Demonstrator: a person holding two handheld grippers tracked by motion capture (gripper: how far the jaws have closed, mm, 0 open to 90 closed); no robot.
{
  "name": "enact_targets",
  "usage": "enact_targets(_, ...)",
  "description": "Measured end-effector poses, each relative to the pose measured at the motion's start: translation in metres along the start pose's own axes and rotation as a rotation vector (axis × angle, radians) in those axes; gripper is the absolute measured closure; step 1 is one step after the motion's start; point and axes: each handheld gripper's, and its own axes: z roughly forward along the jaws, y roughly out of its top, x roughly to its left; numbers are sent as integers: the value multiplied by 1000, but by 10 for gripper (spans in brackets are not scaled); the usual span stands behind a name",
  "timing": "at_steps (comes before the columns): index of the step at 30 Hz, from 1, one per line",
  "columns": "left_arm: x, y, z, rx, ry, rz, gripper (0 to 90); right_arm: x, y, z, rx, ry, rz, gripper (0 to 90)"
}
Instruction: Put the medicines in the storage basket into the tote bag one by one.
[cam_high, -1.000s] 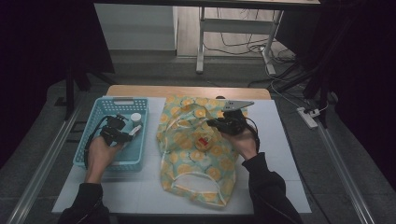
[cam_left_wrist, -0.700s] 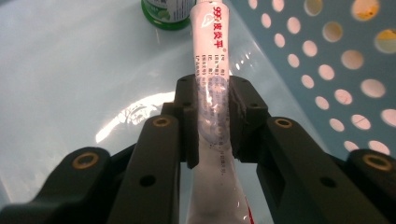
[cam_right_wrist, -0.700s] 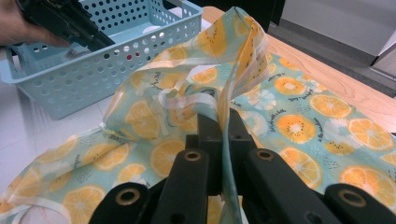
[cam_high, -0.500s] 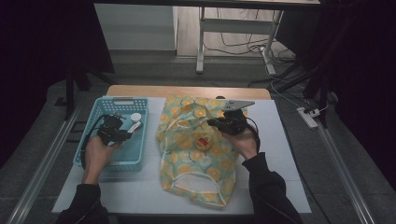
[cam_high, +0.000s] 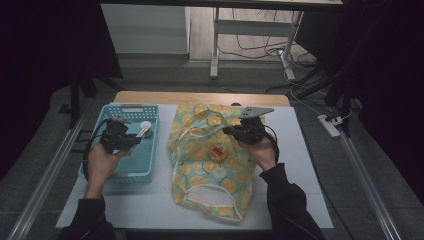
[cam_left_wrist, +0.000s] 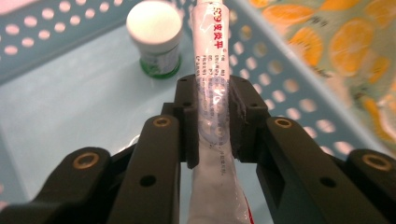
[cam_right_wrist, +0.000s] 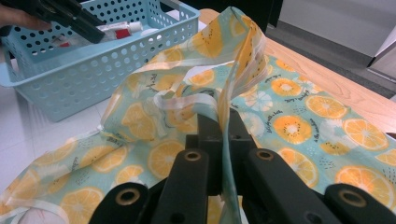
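Over the blue basket (cam_high: 125, 175) the left gripper's (cam_left_wrist: 211, 109) jaws clamp a white tube (cam_left_wrist: 212, 70); right gripper's (cam_right_wrist: 223, 135) jaws pinch the bag (cam_right_wrist: 289, 126).

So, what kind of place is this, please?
Probably a lab or recording workspace: a white table on a metal frame, loose cables on the floor, and a power strip beside it.

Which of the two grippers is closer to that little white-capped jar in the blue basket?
Left. The left gripper, clamping a white tube, hovers just beside the small white-capped jar; the right gripper pinches the orange-print bag, outside the blue plastic basket.
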Motion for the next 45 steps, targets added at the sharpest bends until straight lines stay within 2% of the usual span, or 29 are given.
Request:
enact_targets(10,-22,11,-18,-53,-62,53,752,0,1,-2,-6,0,3,893)
enact_targets(17,-44,20,-26,-81,-96,118,751,0,1,-1,-2,-2,5,893)
enact_targets(24,-67,28,-29,-93,-154,170,752,0,1,-1,-2,-3,6,893)
enact_targets(27,-78,31,-28,-83,-180,210,752,0,1,0,-1,-4,7,893)
enact_targets(36,-106,37,-16,-76,-265,269,752,1,1,0,1,-5,6,893)
enact_targets(45,-132,41,4,-41,-308,320,751,1,2,0,-4,-4,6,893)
